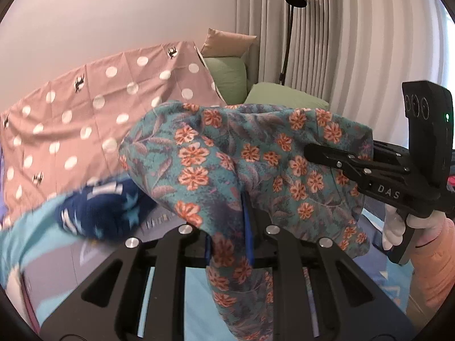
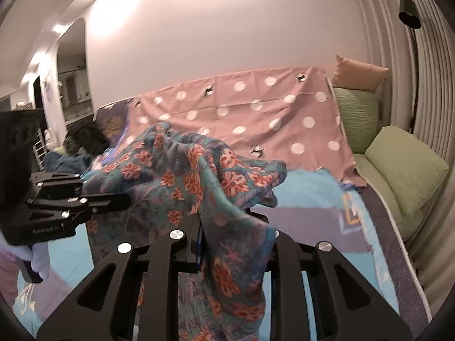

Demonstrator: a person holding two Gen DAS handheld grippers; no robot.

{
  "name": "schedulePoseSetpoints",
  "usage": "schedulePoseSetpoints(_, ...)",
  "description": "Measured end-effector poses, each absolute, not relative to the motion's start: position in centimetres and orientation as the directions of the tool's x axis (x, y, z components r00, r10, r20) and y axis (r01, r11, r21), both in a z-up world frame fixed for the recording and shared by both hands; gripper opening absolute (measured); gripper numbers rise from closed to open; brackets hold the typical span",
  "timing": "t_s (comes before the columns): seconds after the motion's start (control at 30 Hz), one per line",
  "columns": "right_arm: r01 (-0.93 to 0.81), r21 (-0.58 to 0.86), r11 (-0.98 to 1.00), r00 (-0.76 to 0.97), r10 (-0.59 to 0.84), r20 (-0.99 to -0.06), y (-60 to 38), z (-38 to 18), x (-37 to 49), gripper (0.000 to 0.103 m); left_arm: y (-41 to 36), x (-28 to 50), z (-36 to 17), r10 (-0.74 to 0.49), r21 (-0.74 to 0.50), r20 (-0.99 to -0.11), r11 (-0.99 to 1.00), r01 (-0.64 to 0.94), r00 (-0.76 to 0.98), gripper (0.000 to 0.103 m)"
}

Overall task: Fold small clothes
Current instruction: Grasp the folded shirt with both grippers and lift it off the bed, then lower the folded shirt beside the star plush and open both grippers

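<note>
Both claws, left gripper (image 1: 230, 227) and right gripper (image 2: 224, 236), pinch the floral garment (image 1: 250, 153) tight, lifted above the bed (image 2: 312, 193)

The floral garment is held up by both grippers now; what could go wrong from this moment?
1. The floral garment hangs bunched between the left gripper and the right gripper, so a fold laid down now may trap wrinkles.
2. Each grip seems to catch only a small bit of cloth, so a tug could pull it free.
3. The dark blue garment lies just below and might get covered.
</note>
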State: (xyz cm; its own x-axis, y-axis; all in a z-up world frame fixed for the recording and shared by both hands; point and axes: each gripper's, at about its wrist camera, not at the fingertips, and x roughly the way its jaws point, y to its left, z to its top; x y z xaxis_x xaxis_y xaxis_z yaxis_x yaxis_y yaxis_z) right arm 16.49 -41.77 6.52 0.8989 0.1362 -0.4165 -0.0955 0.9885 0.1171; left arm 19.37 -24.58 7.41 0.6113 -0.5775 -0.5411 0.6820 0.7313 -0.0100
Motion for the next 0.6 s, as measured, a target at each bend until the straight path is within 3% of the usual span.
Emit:
schedulePoseSetpoints(0.33, -0.011, 0.125, 0.992, 0.863, 0.072, -0.5, -44.7, 3.1, 31.0, 0.022, -28.6, 34.3, 4.2, -0.537, -0.044, -0.576, 0.773, 0.632, 0.617, 0.019)
schedulePoseSetpoints(0.4, 0.045, 0.078, 0.996, 0.816, 0.008, -0.577, -45.2, -0.2, 34.7, 0.028, -28.8, 37.4, 1.7, -0.502, -0.053, -0.615, 0.796, 0.603, 0.609, 0.029)
schedulePoseSetpoints(0.43, 0.1, 0.052, 0.994, 0.787, -0.047, -0.615, -45.5, -1.9, 35.8, 0.03, -29.0, 39.3, -0.5, -0.439, -0.02, -0.65, 0.826, 0.564, 0.62, 0.046)
schedulePoseSetpoints(0.47, 0.183, 0.013, 0.983, 0.747, -0.13, -0.653, -45.9, -4.2, 36.6, 0.03, -28.9, 40.7, -2.6, -0.37, 0.018, -0.677, 0.856, 0.516, 0.637, 0.051)
schedulePoseSetpoints(0.5, 0.242, -0.011, 0.97, 0.715, -0.185, -0.675, -46.4, -6.0, 36.9, 0.03, -28.7, 41.8, -5.3, -0.31, 0.05, -0.709, 0.874, 0.484, 0.633, 0.051)
schedulePoseSetpoints(0.6, 0.22, 0.087, 0.972, 0.699, -0.095, -0.709, -46.8, -10.0, 35.7, 0.03, -28.0, 42.1, -10.3, -0.295, 0.032, -0.774, 0.865, 0.501, 0.56, 0.05)
